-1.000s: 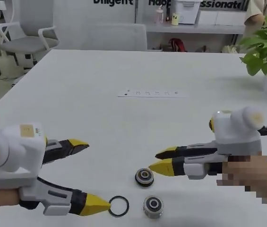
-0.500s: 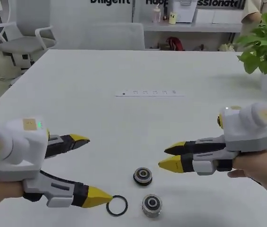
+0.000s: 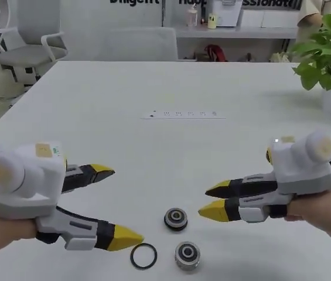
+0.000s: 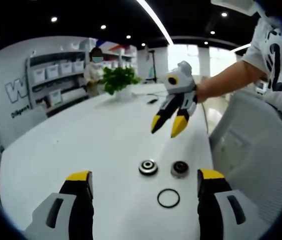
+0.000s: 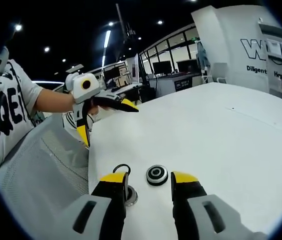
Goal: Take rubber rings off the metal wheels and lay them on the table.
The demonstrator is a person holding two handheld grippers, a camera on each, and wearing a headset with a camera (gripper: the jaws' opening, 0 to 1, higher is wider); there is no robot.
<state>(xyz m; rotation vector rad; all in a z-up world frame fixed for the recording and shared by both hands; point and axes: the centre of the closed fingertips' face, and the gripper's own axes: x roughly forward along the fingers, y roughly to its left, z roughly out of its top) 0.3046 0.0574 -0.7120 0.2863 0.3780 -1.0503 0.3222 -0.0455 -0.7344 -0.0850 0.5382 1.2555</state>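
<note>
Head view: two metal wheels [image 3: 176,218] [image 3: 187,255], one loose rubber ring [image 3: 143,256], one table [image 3: 153,88].

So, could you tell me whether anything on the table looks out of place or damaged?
Nothing stands out. The rubber ring lies flat on the table, apart from the farther wheel and nearer wheel, which both lie flat with no visible damage.

Grey chair [image 3: 21,51] and plant [image 3: 326,50] flank white table [image 3: 153,88].
</note>
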